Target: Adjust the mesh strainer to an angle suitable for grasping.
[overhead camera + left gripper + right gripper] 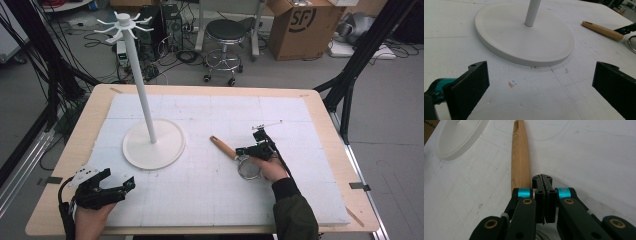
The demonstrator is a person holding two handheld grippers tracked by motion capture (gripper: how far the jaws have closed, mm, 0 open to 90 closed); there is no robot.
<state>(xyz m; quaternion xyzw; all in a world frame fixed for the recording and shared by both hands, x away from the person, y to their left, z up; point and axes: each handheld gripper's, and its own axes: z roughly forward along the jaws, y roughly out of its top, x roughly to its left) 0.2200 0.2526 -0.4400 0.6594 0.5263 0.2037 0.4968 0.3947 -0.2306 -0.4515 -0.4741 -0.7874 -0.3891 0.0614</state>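
Your small round metal-mesh strainer with the tapered wooden handle point(235, 152) lies on the white foam mat point(210, 190), right of the white hook stand's round base point(154, 144). It looks light and stiff, though the mesh probably dents, so I'd grab the handle near the ring. Right gripper point(248, 150) is pinched fully closed just beside that handle; I can't tell if it's caught anything. Left gripper point(120, 183) hangs wide open, empty.

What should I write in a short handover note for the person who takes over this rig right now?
Left claw: jaws wide open, nothing between them, low over the foam mat near the front left corner, facing the white hook stand.
Right claw: jaws pressed together beside the near end of the wooden handle; whether they pinch the strainer's metal neck is hidden.
Strainer: lying on the mat right of the stand's base, handle toward the stand, mesh ring under the right hand.
Done: right claw brought to the strainer.
Left, probably: lift it and hang it on a top hook.
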